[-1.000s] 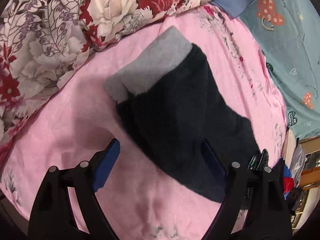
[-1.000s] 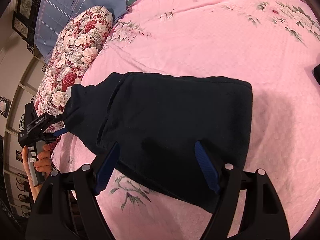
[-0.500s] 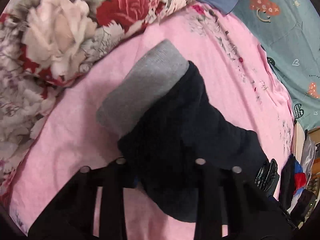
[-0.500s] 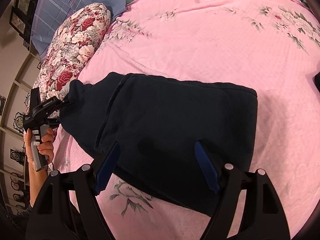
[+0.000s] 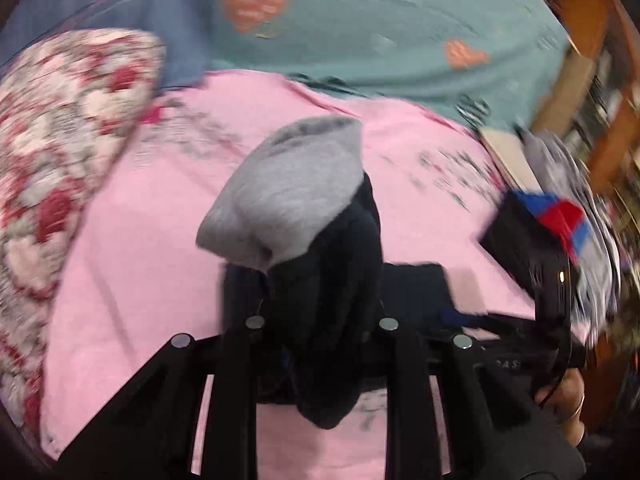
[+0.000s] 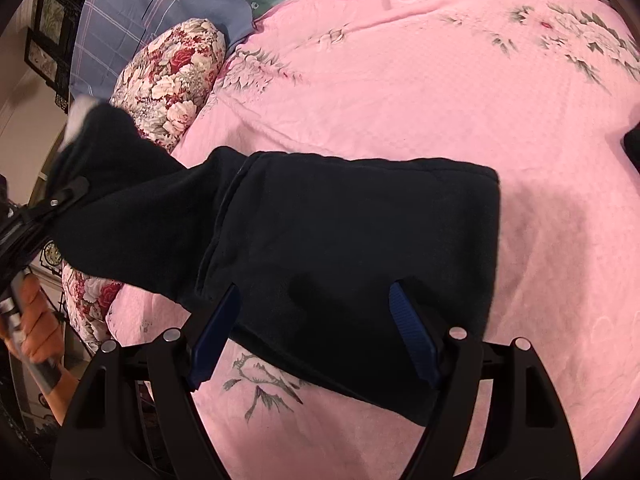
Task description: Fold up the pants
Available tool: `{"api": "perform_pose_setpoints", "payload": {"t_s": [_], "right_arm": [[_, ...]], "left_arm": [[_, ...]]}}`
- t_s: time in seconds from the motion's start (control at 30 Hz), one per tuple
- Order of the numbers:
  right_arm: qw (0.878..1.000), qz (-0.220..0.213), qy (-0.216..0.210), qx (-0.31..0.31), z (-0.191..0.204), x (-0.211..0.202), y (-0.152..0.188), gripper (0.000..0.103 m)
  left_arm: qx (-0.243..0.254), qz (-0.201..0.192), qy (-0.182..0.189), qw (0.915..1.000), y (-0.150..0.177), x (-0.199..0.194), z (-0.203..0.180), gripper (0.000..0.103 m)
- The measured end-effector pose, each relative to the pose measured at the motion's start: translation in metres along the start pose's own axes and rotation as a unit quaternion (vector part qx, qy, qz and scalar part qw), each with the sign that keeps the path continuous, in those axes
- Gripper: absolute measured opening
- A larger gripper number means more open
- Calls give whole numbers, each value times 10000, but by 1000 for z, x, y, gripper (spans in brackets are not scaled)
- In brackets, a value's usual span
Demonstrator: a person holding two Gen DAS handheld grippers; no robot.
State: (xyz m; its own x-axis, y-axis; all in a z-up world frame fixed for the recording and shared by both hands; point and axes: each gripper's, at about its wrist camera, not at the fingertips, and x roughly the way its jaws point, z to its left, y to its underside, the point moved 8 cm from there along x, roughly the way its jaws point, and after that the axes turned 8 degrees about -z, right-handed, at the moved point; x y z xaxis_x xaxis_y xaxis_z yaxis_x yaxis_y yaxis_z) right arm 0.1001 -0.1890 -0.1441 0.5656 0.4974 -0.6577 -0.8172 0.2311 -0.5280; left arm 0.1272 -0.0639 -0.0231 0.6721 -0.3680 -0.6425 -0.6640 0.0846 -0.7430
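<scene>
L gripper (image 5: 320, 344) has just closed on the leg end of the pants (image 6: 340, 256). 1 s ago its jaws stood wide either side of the dark cloth, w/ that end lying flat on the pink sheet (image 6: 400, 92); now the jaws are nearly together w/ a thick wad of dark fleece between them, and the grey cuff (image 5: 288, 188) stands up above the fingers instead of lying on the bed. Left view is motion-blurred and now looks toward the teal cover (image 5: 400, 28), not the floral pillow (image 6: 172, 76).

In right view the gripped leg end is lifted clear of the sheet, in front of the floral pillow; the folded body of the pants is in the same spot as before, flat on the sheet.

Meaning, my read: grasp done, next fold under way – leg end prob. to be carried over onto the folded body. Bunched grip, so cloth may land lumpy or slip.

Pose:
- L gripper: tilted downward, rolled vs. before, held at the pillow side of the pants; hand (image 6: 38, 332) on its handle at frame edge.
- R gripper (image 6: 316, 336): unchanged, jaws wide open, holding nothing, hovering over the near edge of the pants, angled down. Contact w/ cloth – can't tell.
</scene>
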Motion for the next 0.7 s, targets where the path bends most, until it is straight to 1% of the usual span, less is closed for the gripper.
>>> {"api": "perform_pose_setpoints", "payload": {"t_s": [0.03, 0.07, 0.13, 0.17, 0.2, 0.23, 0.27, 0.3, 0.37, 0.43, 0.47, 0.5, 0.57, 0.6, 0.63, 0.67, 0.7], "right_arm": [[10000, -43, 29, 10, -2, -3, 0, 78], [9999, -91, 65, 33, -6, -7, -2, 78], [9996, -187, 157, 137, -17, -17, -5, 78], [9993, -225, 208, 212, -23, -21, -5, 78], [9988, -259, 284, 308, -31, -26, -6, 78], [9983, -273, 348, 384, -38, -30, -6, 78], [9979, -287, 387, 438, -43, -34, -7, 78], [9975, -324, 408, 479, -48, -39, -7, 78], [9974, -358, 387, 485, -52, -44, -8, 78], [9974, -373, 281, 552, -54, -45, -11, 78], [9968, -425, 108, 674, -51, -47, -14, 78], [9955, -488, -93, 807, -49, -47, -18, 78], [9921, -550, -504, 1006, -40, -48, -26, 78], [9919, -509, -569, 1018, -35, -46, -29, 82], [9924, -454, -559, 994, -31, -43, -32, 89], [9930, -426, -536, 960, -25, -39, -36, 90], [9941, -388, -485, 889, -20, -35, -38, 90]], "left_arm": [[164, 185, 47, 9997, 10, 16, -14, 30], [327, 478, 130, 9982, 24, 40, -29, 36], [406, 1191, 133, 9920, 55, 85, -41, 44], [411, 1287, 182, 9907, 62, 92, -44, 49], [461, 1138, 167, 9923, 63, 92, -48, 53], [508, 962, 219, 9938, 61, 88, -53, 74], [559, 834, 523, 9936, 57, 79, -62, 99], [576, 779, 690, 9929, 54, 72, -67, 101], [564, 659, 825, 9928, 49, 53, -70, 101], [473, 656, 803, 9935, 37, 41, -61, 101], [378, 669, 736, 9943, 33, 39, -57, 101], [142, 647, 582, 9961, 28, 34, -40, 101], [-170, 551, 308, 9979, 23, 24, -10, 101], [-430, 450, 13, 9981, 18, 22, 15, 101], [-712, 332, -249, 9966, 15, 18, 40, 101], [-895, 267, -367, 9949, 14, 18, 53, 101], [-1259, 233, -600, 9900, 16, 20, 78, 101]]}}
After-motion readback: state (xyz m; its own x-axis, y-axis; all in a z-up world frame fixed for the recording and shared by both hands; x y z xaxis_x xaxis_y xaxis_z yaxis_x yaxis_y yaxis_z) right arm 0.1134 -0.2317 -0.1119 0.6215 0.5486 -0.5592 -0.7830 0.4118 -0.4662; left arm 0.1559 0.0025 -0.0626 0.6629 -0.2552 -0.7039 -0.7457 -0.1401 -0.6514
